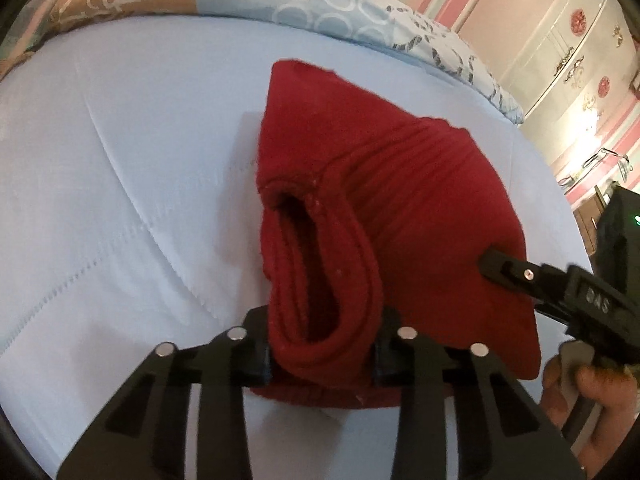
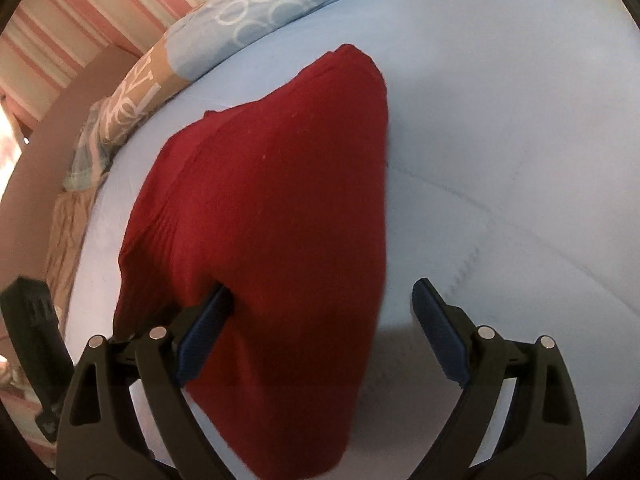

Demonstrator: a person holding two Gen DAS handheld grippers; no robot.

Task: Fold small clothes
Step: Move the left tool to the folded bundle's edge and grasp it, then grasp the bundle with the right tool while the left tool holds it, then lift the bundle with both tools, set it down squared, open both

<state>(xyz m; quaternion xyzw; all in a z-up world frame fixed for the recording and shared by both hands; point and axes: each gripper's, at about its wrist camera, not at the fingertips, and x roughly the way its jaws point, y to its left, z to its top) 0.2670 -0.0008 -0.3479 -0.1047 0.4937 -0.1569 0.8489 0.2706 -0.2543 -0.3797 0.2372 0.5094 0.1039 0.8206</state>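
Black jaws of the left gripper (image 1: 324,356) pinch a rolled fold of the red knit garment (image 1: 400,216), lifted off the pale blue bed sheet (image 1: 100,200).

Right gripper (image 2: 320,332) has its jaws spread, one blue pad (image 2: 204,336) against the cloth and the other over bare sheet, so as far as the blurred view shows it holds nothing. The garment lies mid-bed, well away from the patterned quilt (image 1: 320,8) along the bed's far edge. Since only the left pinch carries the thick bundle, the layers could slip out and the fold fall open. If the right jaws close where they stand, they may catch only a single layer, or the sheet, and drag the fold crooked.
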